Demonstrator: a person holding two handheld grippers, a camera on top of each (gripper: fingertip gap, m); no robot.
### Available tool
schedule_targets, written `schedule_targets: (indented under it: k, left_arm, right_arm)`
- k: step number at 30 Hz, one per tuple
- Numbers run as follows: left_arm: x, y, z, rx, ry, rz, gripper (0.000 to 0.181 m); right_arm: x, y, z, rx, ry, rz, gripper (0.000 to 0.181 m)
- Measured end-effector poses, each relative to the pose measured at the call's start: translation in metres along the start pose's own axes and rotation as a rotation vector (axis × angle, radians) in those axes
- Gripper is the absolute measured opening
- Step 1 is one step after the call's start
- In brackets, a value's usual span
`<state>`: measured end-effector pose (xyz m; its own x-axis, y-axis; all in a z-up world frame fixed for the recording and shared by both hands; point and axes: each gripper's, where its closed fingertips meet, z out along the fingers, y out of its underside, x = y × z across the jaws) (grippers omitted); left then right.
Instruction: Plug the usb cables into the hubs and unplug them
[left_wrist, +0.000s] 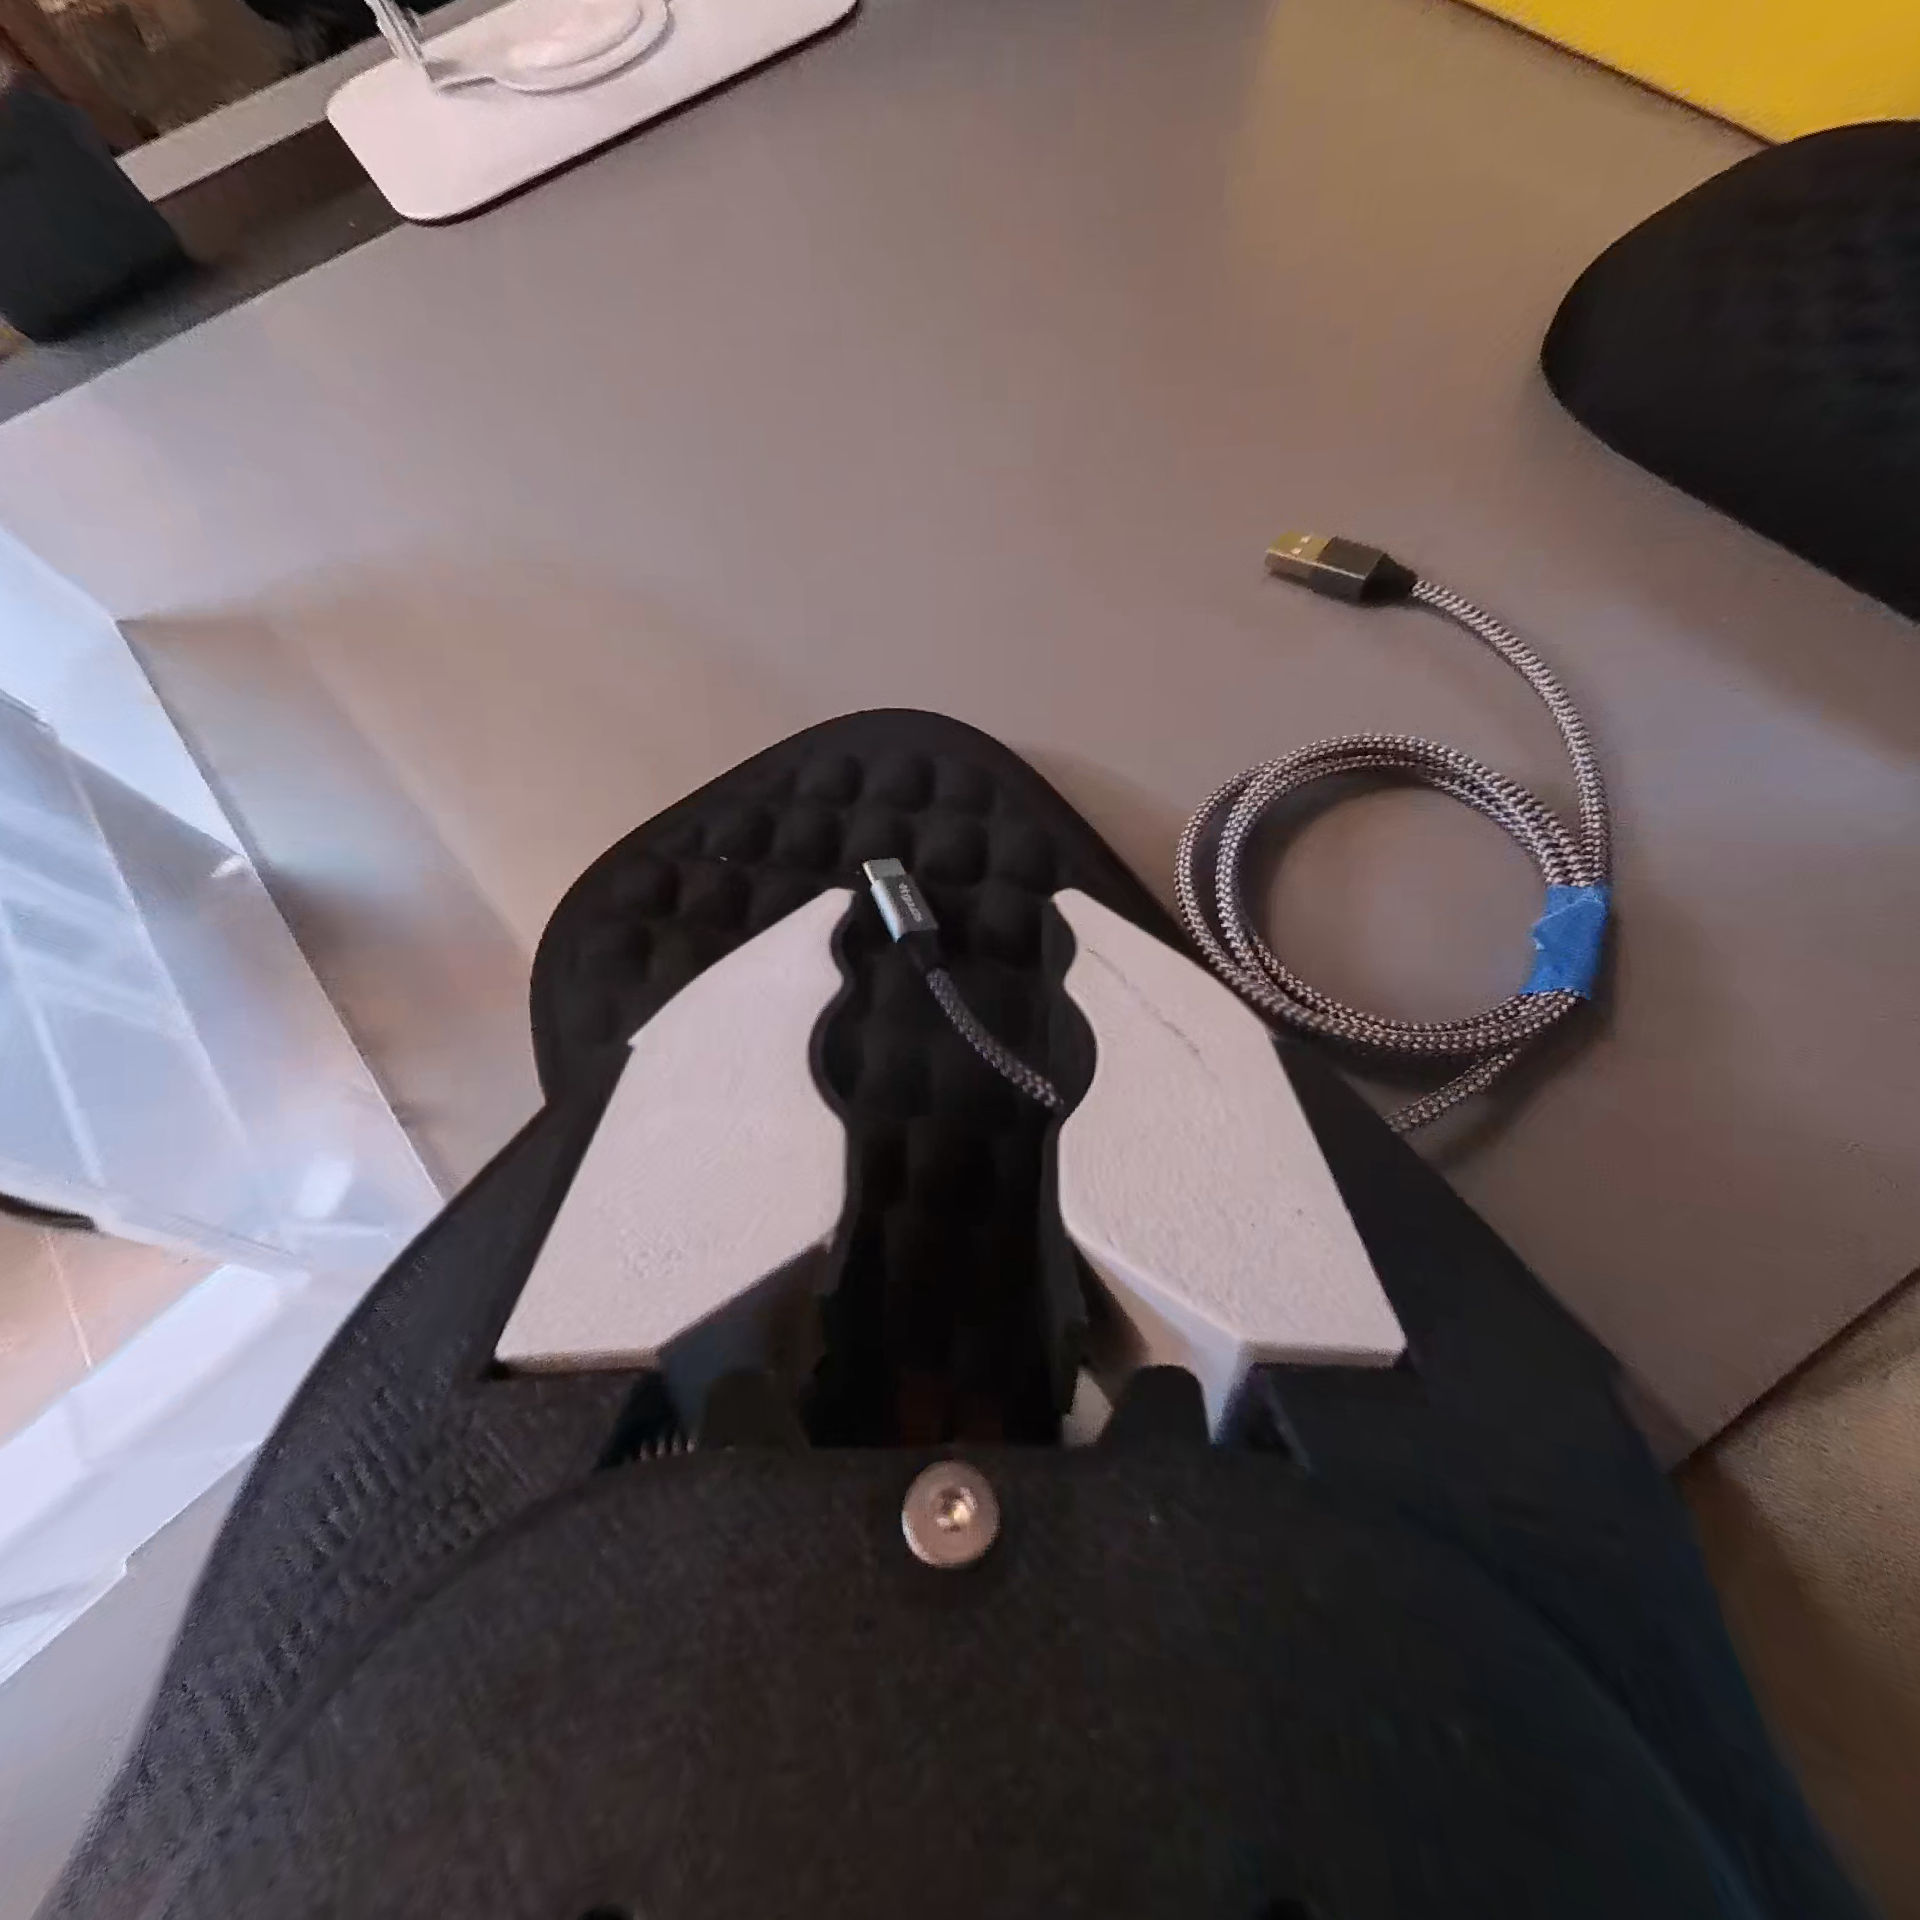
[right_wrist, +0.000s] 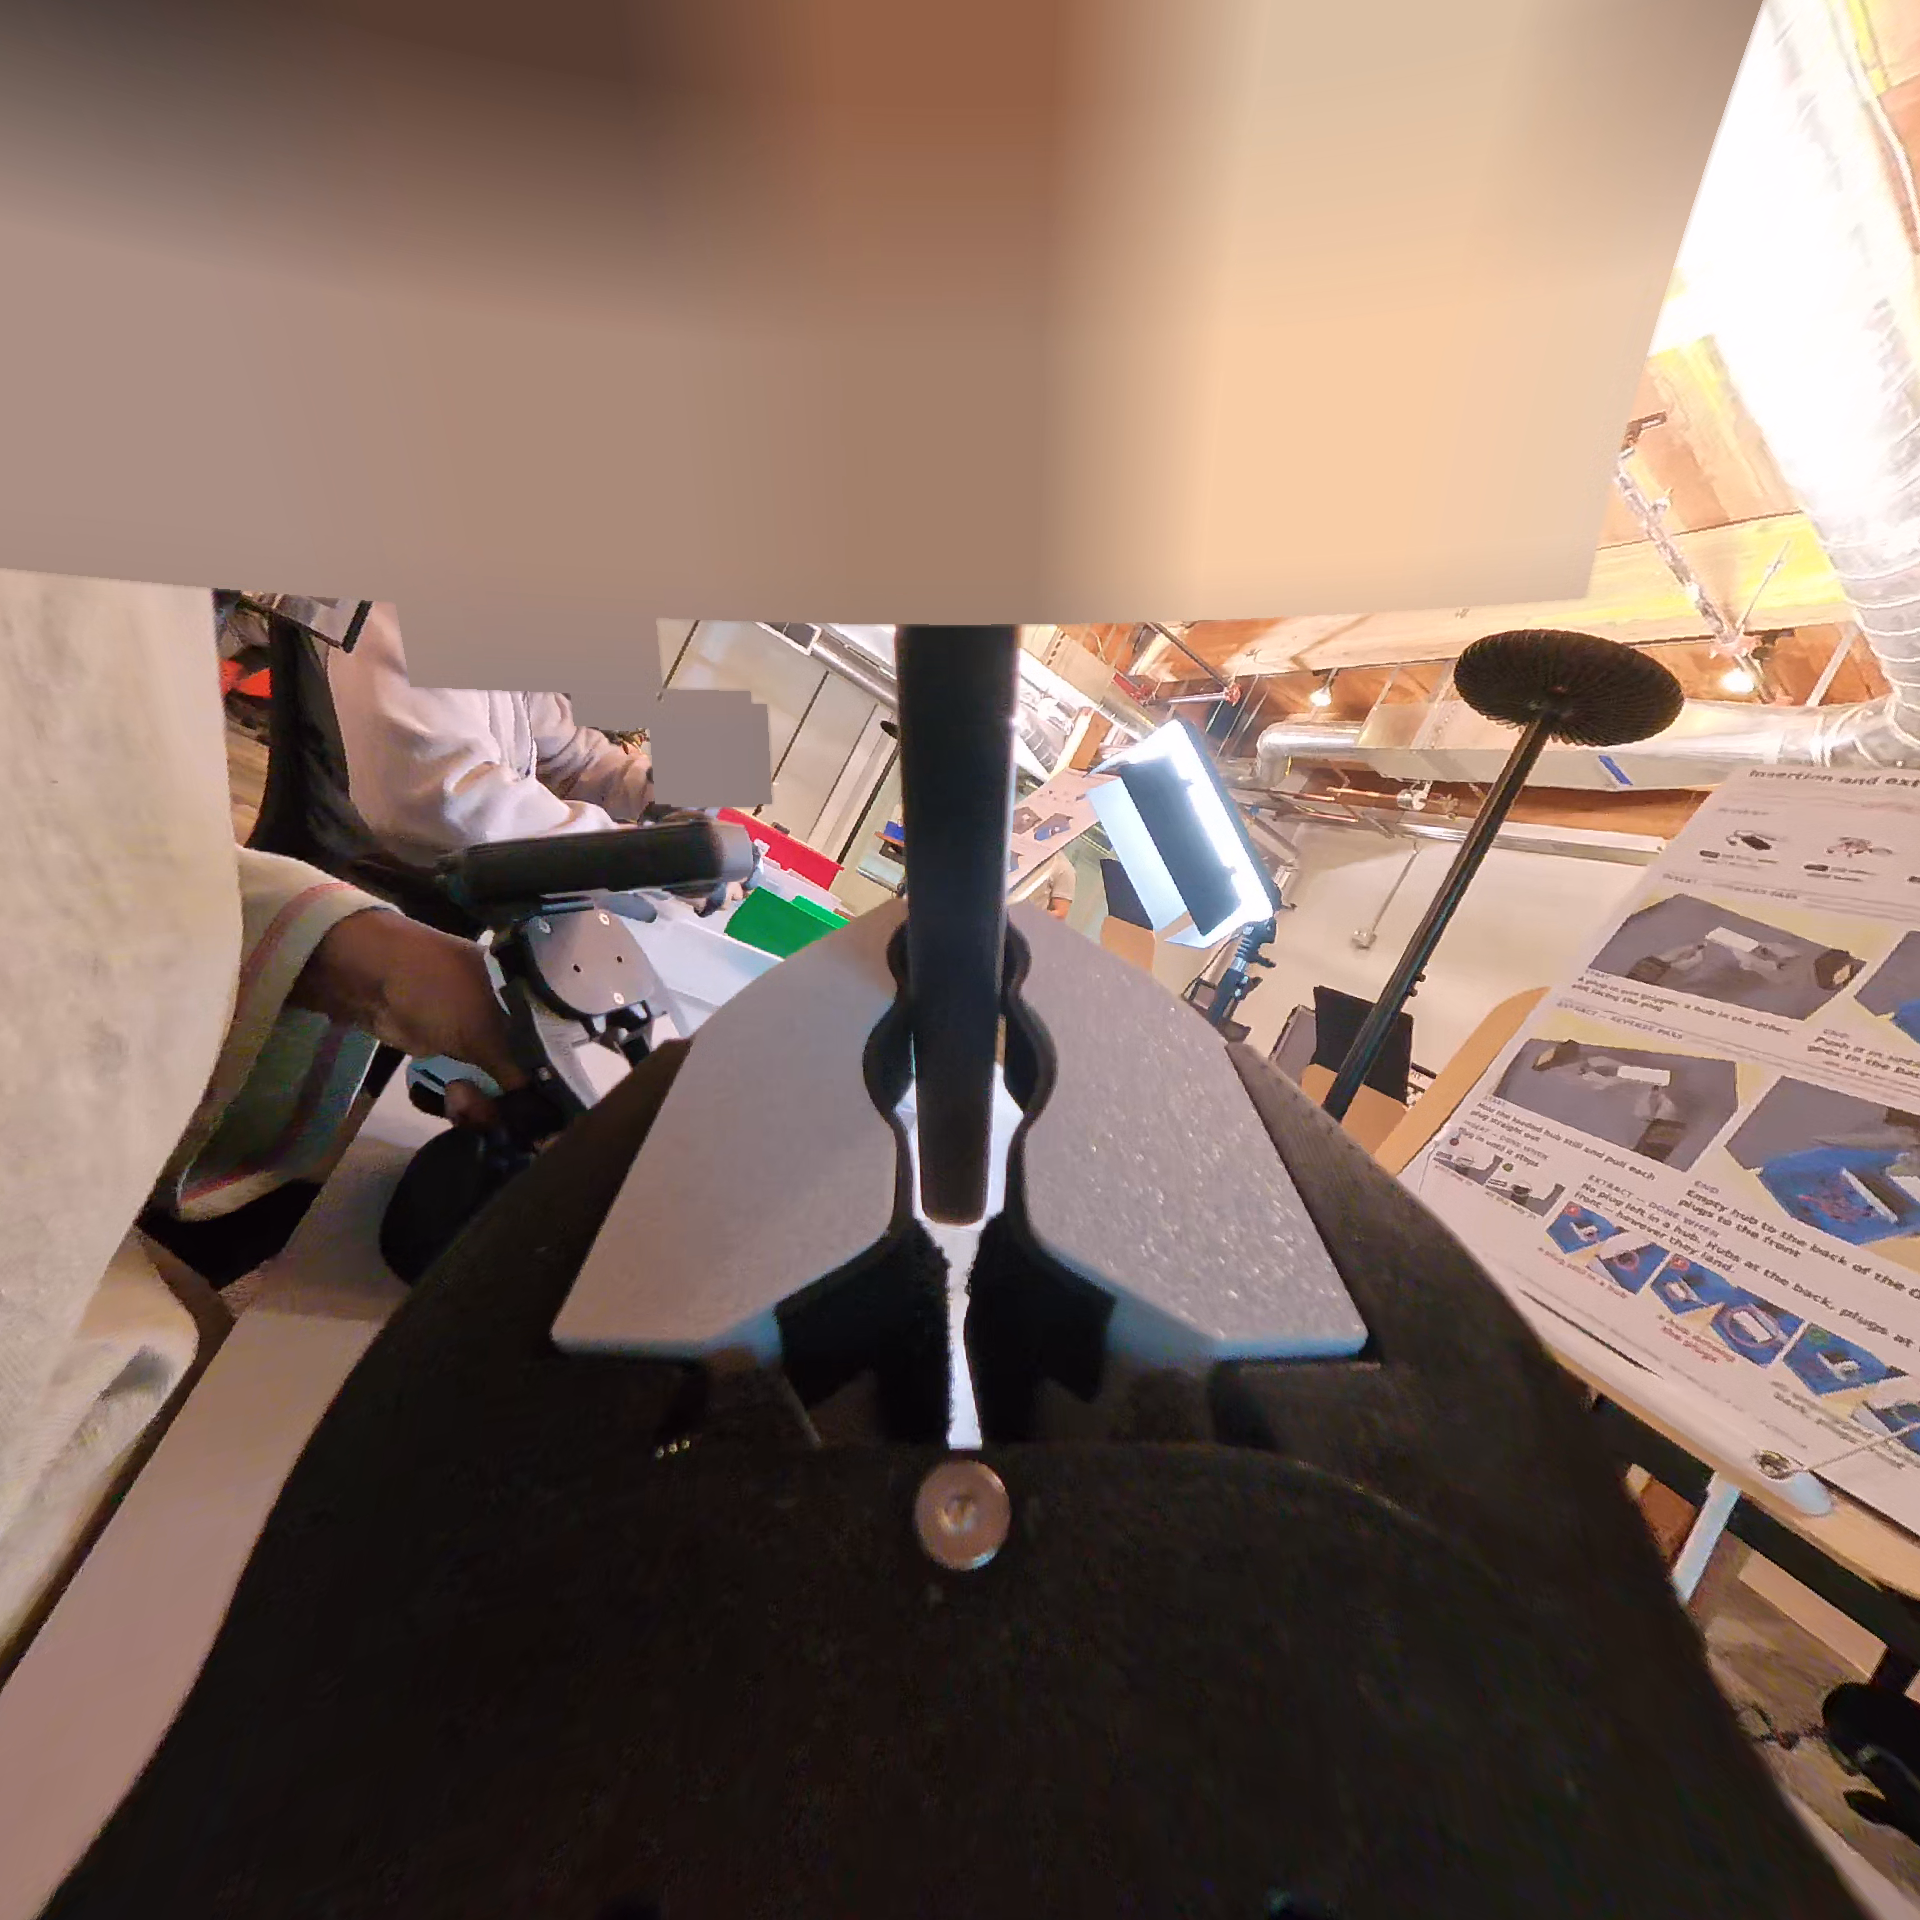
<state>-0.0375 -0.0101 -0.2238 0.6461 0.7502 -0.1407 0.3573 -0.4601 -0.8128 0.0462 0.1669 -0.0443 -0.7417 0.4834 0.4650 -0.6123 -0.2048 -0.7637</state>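
1. Gripping a long black matte bar-shaped hub (right_wrist: 954, 1039), the right hand-held gripper (right_wrist: 956, 1049) has its grey jaws closed on the bar's slim sides; the bar juts upward past the fingertips, its near end sitting deep in the throat.
2. Across in the left wrist view, the left hand-held gripper (left_wrist: 951, 914) stands with its jaws parted and holds nothing; the small silver plug (left_wrist: 902, 902) of a grey-and-white braided cable (left_wrist: 1455, 935) lies between its fingertips, resting on a black dimpled foam pad (left_wrist: 831, 821).
3. That cable is coiled on the grey table (left_wrist: 831, 468) just right of the pad, bound with blue tape (left_wrist: 1569, 935), its gold flat plug (left_wrist: 1325, 566) lying farther off.
4. Handling looks easy on weight: the cable seems light and floppy, so only the rigid metal plug shell gives a firm hold.
5. Pinching the shell's flat faces, behind the tip, should keep the plug from twisting.
6. The hub appears stiff and smooth, so it could slip lengthwise under insertion force.
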Motion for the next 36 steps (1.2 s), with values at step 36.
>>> schedule_targets:
  k: [36]
  left_arm:
    - [-0.001,-0.124,-0.077,0.382,0.201,0.259,0.01]
  right_arm:
    - [-0.008,0.014,0.002,0.044,-0.056,0.076,0.012]
